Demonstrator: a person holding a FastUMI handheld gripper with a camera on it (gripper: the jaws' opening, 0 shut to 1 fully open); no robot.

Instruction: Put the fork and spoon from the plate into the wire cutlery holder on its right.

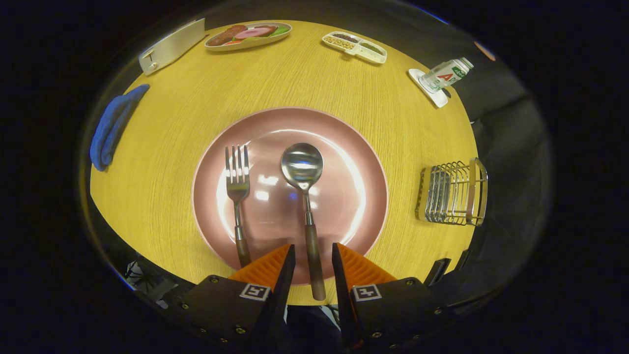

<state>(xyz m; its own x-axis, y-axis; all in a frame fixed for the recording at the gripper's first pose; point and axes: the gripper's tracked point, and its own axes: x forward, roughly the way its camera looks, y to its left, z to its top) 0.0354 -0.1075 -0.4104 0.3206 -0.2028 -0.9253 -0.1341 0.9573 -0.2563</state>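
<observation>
Wooden spoon (303, 196) handle between parted tongs (313, 255); untouched.

The hand-held two-finger gripper (313, 253) has wedge-shaped fingers (268, 268) with ribbed upper faces, each set on a flat black angular housing behind it, studded with small bright screws and bearing a square black-and-white marker tag near the inner edge.
</observation>
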